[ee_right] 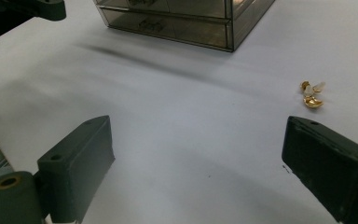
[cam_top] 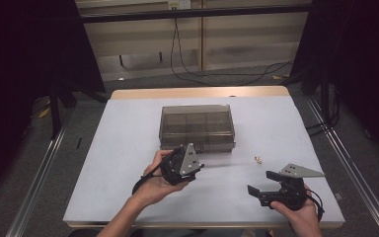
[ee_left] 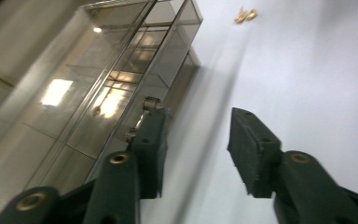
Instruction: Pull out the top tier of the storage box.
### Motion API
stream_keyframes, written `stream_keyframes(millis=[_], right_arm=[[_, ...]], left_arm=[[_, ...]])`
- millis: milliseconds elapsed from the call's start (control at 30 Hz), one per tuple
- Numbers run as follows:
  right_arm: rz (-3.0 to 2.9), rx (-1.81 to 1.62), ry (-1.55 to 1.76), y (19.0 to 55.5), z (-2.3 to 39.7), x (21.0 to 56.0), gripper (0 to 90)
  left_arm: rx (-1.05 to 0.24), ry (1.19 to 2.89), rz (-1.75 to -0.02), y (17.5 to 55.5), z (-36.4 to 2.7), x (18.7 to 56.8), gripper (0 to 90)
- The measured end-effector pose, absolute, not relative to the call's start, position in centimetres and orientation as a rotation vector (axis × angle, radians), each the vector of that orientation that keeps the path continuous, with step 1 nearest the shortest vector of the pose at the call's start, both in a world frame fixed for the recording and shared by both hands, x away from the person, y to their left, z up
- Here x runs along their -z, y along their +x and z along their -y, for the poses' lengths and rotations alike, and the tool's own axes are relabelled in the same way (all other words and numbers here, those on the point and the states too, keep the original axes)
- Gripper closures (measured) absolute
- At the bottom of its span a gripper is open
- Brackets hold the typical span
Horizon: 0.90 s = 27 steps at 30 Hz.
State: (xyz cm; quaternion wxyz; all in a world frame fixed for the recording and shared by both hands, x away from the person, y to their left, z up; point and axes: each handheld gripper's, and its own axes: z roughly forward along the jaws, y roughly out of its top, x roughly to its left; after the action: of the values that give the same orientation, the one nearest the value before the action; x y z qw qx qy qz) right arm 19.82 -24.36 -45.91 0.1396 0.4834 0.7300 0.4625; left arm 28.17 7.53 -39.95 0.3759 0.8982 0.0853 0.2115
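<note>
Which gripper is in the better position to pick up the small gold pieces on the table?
Right, probably. The right gripper has open jaws facing the gold pieces, which lie just ahead. The left gripper is by the drawer box.

A white sheet (cam_top: 128, 163) covers the table (cam_top: 197, 92); black cables (cam_top: 217, 74) trail across the grey floor (cam_top: 24, 163) beyond.

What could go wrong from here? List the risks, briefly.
1. The left gripper hangs right at the front of the smoky drawer box, jaws open with nothing between them; one jaw sits beside a small drawer knob and could catch it or shove the light box.
2. The tiny gold pieces lie loose on the white sheet, just ahead of the open right gripper; a careless sweep could scatter them, and they look hard to pinch.
</note>
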Motion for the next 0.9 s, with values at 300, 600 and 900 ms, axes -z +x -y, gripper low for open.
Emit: stream_keyframes(millis=[300,600,900], right_arm=[[-2.111,-1.335,1.401,19.9,24.4,45.9,8.6],[-2.111,-1.342,1.402,19.9,24.4,45.9,8.5],[-2.115,-1.335,1.403,19.9,24.4,45.9,8.5]], left_arm=[[-0.388,2.264,-0.265,29.6,-8.8,38.7,50.2],[-0.29,2.224,-0.316,31.1,-9.3,37.7,47.5],[-0.221,2.27,-0.315,33.2,-9.4,36.8,52.1]])
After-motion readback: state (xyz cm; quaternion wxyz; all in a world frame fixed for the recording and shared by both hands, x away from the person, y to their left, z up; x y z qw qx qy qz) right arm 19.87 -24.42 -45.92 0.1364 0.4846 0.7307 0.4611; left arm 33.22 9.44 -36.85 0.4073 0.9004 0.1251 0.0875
